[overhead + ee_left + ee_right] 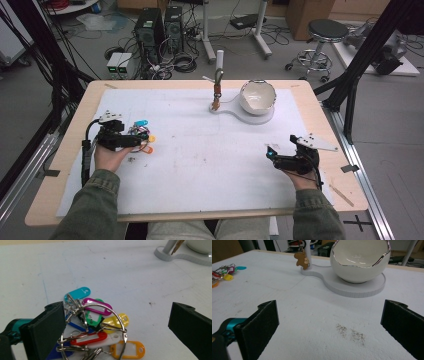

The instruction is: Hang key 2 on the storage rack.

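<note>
Keys on a big metal ring [100, 325], bunched with coloured plastic tags, lie on the white sheet [200, 160] at the left side of the table, right in front of my left gripper [131, 141]. In the left gripper view I see a teal tag [79, 293] farthest from me, then a magenta one [98, 306], a green one beneath it, a yellow one [117, 320], a red one [88, 338] across a white one, and an orange tag [128, 350] nearest the bottom edge. My left gripper's jaws stand wide apart, touching nothing; the near part of the bunch sits between them, close to the jaw on the left of that view.

My right gripper [274, 156] rests well apart from the keys, at the right side of the table, with its jaws also spread wide over bare sheet, where a small patch of dark specks [350, 333] lies between them.

Farther back, near the table's far edge, a white bowl [359, 260] sits on a flat white base [362, 288]. A thin post [219, 75] rises from the base's narrow end, with a brown bear-shaped charm [302, 260] hanging on it.
</note>
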Action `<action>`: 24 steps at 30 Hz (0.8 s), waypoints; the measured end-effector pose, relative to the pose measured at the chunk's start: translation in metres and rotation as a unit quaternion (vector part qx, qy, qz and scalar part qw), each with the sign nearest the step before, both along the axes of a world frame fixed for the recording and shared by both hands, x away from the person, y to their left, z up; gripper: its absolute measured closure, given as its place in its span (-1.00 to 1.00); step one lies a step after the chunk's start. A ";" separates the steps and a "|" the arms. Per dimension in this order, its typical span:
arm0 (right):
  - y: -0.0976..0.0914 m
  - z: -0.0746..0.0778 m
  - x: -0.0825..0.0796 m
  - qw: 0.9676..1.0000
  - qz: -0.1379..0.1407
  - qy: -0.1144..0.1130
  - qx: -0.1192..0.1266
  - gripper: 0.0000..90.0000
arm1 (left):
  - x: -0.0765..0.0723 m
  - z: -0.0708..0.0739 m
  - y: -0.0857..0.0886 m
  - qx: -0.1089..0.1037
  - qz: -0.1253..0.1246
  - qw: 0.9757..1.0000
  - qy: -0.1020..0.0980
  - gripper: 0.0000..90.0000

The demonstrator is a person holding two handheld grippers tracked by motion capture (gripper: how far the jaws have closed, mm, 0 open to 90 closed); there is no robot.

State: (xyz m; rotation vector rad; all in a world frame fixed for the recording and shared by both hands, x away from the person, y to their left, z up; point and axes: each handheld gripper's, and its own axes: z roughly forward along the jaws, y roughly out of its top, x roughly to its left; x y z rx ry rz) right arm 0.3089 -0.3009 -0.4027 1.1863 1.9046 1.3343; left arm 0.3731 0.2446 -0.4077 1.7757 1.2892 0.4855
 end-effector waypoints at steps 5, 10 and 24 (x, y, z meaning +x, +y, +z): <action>0.002 0.000 0.000 1.000 0.000 0.000 0.001 -0.98 | 0.007 -0.006 -0.003 -0.009 -0.002 1.000 0.021 -0.96; 0.004 0.000 0.000 1.000 0.002 -0.001 0.000 -0.98 | 0.011 -0.012 -0.003 -0.008 -0.001 0.999 0.043 -0.96; 0.008 -0.002 0.003 1.000 0.010 -0.001 -0.007 -0.98 | 0.015 -0.020 -0.014 0.019 -0.007 0.997 0.069 -0.86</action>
